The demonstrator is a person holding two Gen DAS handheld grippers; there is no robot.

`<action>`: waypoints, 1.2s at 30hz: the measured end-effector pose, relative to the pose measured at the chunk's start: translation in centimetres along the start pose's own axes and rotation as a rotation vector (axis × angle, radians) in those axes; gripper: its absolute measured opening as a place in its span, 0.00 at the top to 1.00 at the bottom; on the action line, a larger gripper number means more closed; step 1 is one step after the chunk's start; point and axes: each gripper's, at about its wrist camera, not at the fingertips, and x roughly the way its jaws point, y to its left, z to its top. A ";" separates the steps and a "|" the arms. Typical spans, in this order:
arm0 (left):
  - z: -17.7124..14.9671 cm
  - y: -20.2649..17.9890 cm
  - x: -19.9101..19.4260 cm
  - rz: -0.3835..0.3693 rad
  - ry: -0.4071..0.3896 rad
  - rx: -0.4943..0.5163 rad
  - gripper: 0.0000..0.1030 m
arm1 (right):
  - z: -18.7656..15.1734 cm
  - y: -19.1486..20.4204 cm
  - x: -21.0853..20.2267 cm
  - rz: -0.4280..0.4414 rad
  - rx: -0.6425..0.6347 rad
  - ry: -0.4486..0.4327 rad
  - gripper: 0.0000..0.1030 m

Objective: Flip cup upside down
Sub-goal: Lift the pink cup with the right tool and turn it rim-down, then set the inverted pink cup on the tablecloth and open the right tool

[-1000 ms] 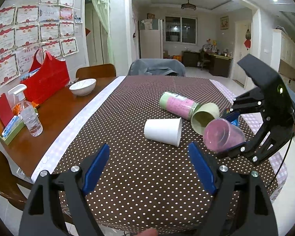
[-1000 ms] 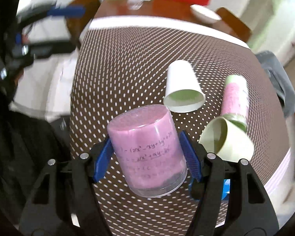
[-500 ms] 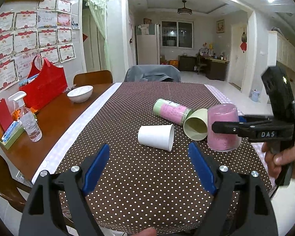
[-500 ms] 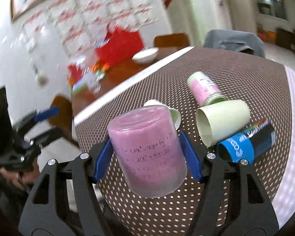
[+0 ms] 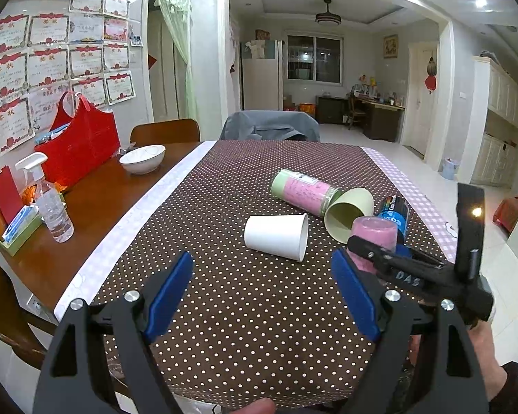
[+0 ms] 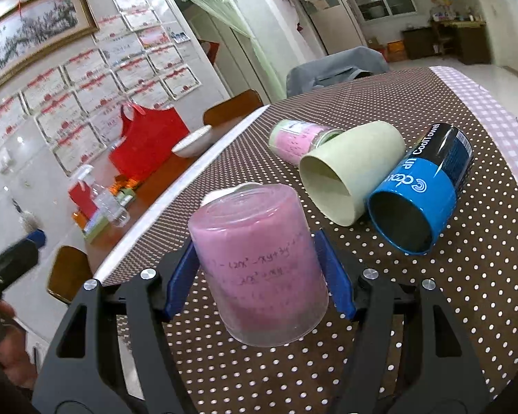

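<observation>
A: The right gripper [image 6: 259,272] has its blue pads clamped on the sides of the pink translucent cup [image 6: 259,262], and that cup is base up, mouth down.

B: Turned over, then, but is it down on the table? From the right wrist view the rim sits just above or right at the polka-dot tablecloth [image 6: 466,293]. I cannot tell if it touches.

A: The left wrist view doesn't settle it either; the pink cup [image 5: 374,238] stands near the table's right side, its lower part hidden behind the gripper.

B: And the left gripper [image 5: 266,296]?

A: Jaws wide apart, holding nothing, hovering over the near edge of the cloth.

B: Crowded neighbourhood. A pale green cup [image 6: 348,176] and a blue can-shaped cup [image 6: 428,193] lie on their sides just beyond, a white paper cup [image 5: 276,236] to the left.

A: So I'd call this the placing step. Next it wants a level set-down, then the pads opening cleanly, backing off without nudging the cup over.
</observation>
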 end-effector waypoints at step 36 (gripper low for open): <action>0.9 -2.6 -2.3 0.012 -0.044 0.054 0.21 | 1.4 -1.0 -7.3 -0.117 0.078 -0.098 0.06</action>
